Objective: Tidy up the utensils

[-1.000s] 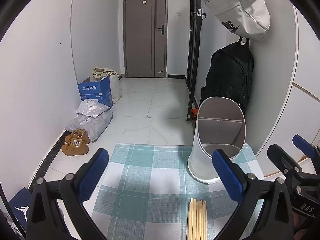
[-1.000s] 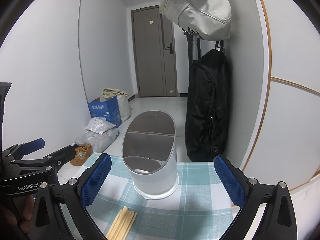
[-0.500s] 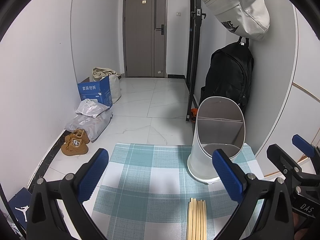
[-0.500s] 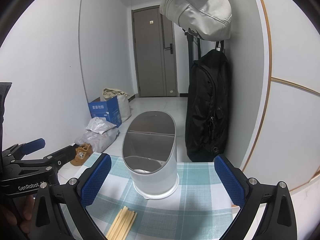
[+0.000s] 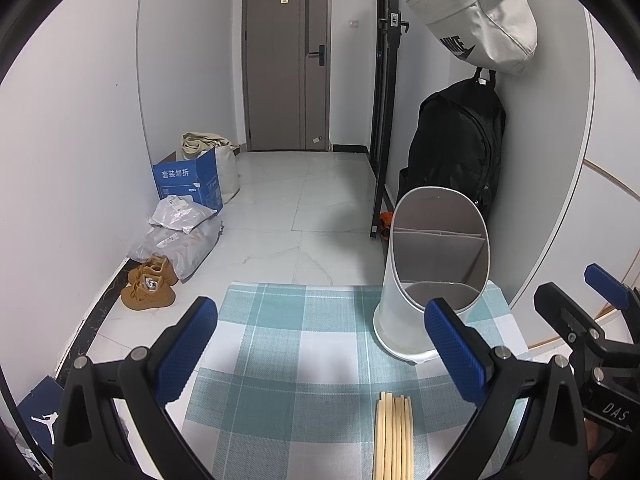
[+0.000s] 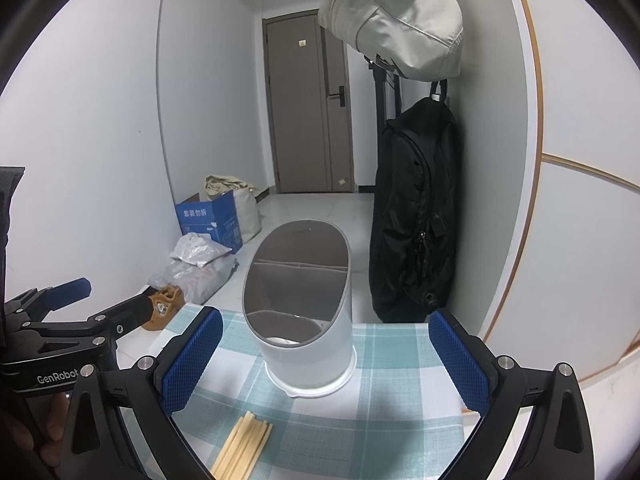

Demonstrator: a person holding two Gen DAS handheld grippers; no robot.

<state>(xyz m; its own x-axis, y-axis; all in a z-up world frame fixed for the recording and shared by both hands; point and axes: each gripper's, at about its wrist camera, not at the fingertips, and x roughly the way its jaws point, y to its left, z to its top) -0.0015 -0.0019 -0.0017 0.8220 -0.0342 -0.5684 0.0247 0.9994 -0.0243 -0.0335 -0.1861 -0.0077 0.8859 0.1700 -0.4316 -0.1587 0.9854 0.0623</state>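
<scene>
A bundle of pale wooden chopsticks [image 5: 393, 436] [image 6: 242, 446] lies on the teal checked cloth [image 5: 280, 344] near the front edge. Behind it stands a white utensil holder [image 5: 432, 276] [image 6: 306, 312] with a slanted oval mouth and grey dividers inside. My left gripper [image 5: 320, 354] hovers above the cloth, open and empty, the chopsticks just inside its right finger. My right gripper [image 6: 326, 360] is open too, with the holder framed between its blue pads. Each gripper shows in the other's view, the right gripper [image 5: 600, 320] at the right edge, the left gripper [image 6: 72, 308] at the left edge.
The small table's far edge drops to a white tiled floor. A black backpack [image 6: 416, 220] and a pale bag [image 6: 394, 20] hang on the right wall behind the holder. A blue box [image 5: 188, 184], plastic bags and brown shoes [image 5: 150, 288] line the left wall.
</scene>
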